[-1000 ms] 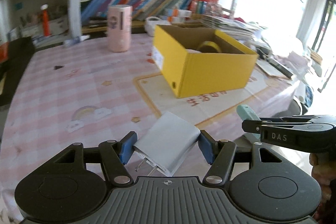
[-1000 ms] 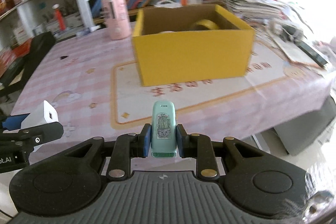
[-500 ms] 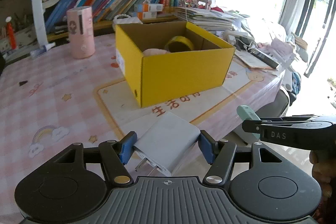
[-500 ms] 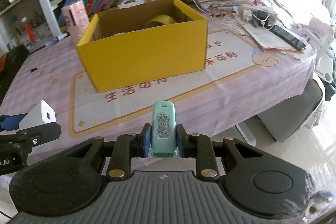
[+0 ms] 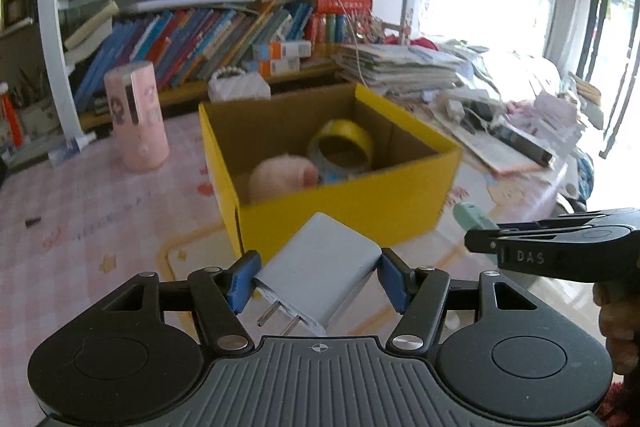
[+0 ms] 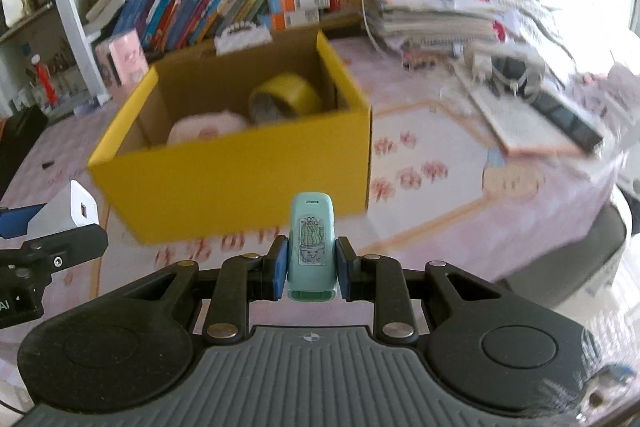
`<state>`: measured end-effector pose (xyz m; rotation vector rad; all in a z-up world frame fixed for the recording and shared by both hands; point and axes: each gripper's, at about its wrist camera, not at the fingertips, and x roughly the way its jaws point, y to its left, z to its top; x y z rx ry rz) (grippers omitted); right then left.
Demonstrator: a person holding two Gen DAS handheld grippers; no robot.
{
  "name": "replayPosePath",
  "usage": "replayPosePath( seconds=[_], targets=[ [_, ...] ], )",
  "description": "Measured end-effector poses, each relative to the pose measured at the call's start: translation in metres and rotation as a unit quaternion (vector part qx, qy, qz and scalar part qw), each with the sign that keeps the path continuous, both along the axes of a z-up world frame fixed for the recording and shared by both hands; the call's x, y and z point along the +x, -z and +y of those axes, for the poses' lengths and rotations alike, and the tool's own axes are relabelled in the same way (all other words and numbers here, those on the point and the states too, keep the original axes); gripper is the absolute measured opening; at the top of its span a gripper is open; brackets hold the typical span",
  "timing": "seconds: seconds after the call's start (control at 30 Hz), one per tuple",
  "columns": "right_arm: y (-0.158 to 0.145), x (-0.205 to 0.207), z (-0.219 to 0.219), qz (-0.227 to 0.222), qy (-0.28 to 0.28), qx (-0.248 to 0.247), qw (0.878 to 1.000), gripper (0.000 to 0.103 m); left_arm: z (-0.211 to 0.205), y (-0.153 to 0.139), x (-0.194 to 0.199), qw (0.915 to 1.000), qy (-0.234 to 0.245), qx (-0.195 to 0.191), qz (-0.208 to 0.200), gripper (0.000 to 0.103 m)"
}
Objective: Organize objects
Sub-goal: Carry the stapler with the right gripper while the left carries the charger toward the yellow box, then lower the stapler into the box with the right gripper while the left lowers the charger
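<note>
We hold one thing in each tongs, both raised above the desk [image 5: 72,195] and in front of the yellow box [image 5: 344,199]. The left tongs [image 5: 318,285] is closed on a white charger [image 5: 320,259] in the lower middle of the left view; it lies slanted between the blue pads, its two metal pins toward the camera. The right tongs [image 6: 312,267] is closed on a small mint-green gadget with a cactus sticker [image 6: 312,243], standing upright in the lower middle of the right view. We judge that both are carried so to be dropped into the box, which is open at the top. It already keeps a yellow tape roll [image 6: 286,99] and a soft pink thing [image 6: 208,127]. The desk has a pink checked cloth with a printed mat under the box. A pink cup [image 5: 136,115] stands at the middle left, bookshelves [image 5: 208,35] fill the back, and paper piles [image 5: 400,63] lie at the right near bright windows.
</note>
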<state>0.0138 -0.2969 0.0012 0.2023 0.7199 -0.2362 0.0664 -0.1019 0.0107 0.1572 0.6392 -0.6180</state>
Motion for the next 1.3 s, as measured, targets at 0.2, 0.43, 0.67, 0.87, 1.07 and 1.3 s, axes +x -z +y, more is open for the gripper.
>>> replayPosePath(
  seconds=[0.2, 0.43, 0.67, 0.87, 1.07, 1.3],
  targets=[
    [-0.015, 0.033, -0.025, -0.033, -0.028, -0.016, 0.999, 0.023, -0.027, -0.011, 0.028, 0.9992, -0.024, 0.003, -0.03, 0.063],
    [-0.028, 0.074, -0.041, -0.069, -0.074, -0.031, 0.994, 0.023, -0.054, -0.007, 0.057, 0.9977, -0.052, 0.016, -0.04, 0.063],
    [-0.023, 0.115, -0.04, -0.065, -0.13, -0.033, 0.989, 0.023, -0.074, 0.013, 0.076, 0.9962, -0.069, 0.045, -0.029, 0.063],
    [-0.006, 0.142, -0.031, -0.036, -0.178, -0.034, 0.983, 0.023, -0.078, 0.024, 0.088, 0.9946, -0.088, 0.053, -0.016, 0.063],
    [0.004, 0.163, -0.029, -0.016, -0.2, -0.028, 0.979, 0.023, -0.078, 0.029, 0.098, 0.9943, -0.094, 0.049, -0.009, 0.062],
    [0.013, 0.177, -0.024, 0.005, -0.218, -0.028, 0.975, 0.023, -0.082, 0.027, 0.087, 0.9917, -0.095, 0.069, -0.052, 0.069]
  ],
)
